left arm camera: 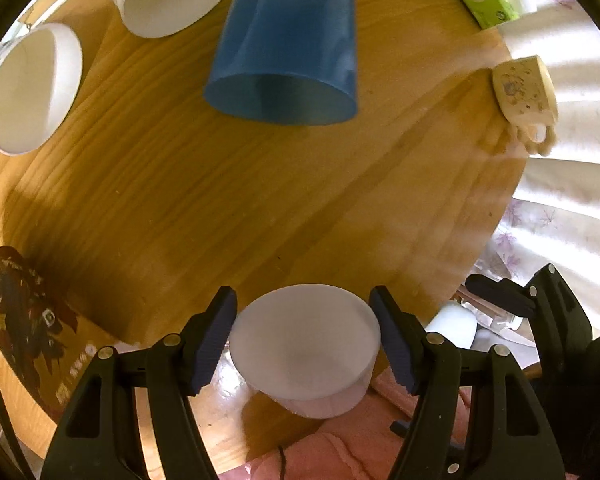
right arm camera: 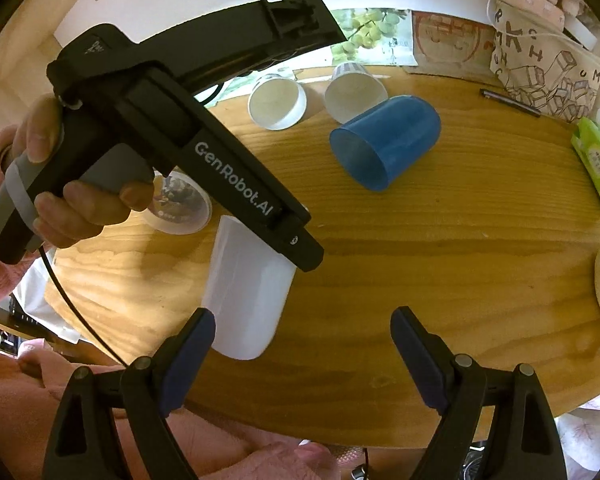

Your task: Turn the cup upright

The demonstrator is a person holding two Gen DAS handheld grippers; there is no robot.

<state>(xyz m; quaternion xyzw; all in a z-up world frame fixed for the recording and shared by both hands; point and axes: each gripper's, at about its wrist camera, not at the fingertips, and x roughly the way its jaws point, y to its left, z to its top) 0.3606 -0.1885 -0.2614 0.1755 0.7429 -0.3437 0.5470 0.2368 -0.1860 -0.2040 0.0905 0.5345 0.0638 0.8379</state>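
Note:
A white translucent cup (left arm camera: 306, 344) is between the fingers of my left gripper (left arm camera: 304, 340), base end toward the camera, near the table's front edge. In the right wrist view the same white cup (right arm camera: 244, 292) hangs tilted under the left gripper's body (right arm camera: 204, 152), above the wooden table (right arm camera: 440, 280). The pads touch its sides. A blue cup (left arm camera: 288, 44) lies on its side mid-table, also in the right wrist view (right arm camera: 388, 144). My right gripper (right arm camera: 302, 354) is open and empty over the table's front edge.
Two white paper cups (right arm camera: 276, 100) (right arm camera: 354, 88) lie on their sides at the back. A green tissue pack (right arm camera: 596, 164) sits right. A patterned mug (left arm camera: 524, 88) sits at the right edge. A printed lid (right arm camera: 180, 200) lies left.

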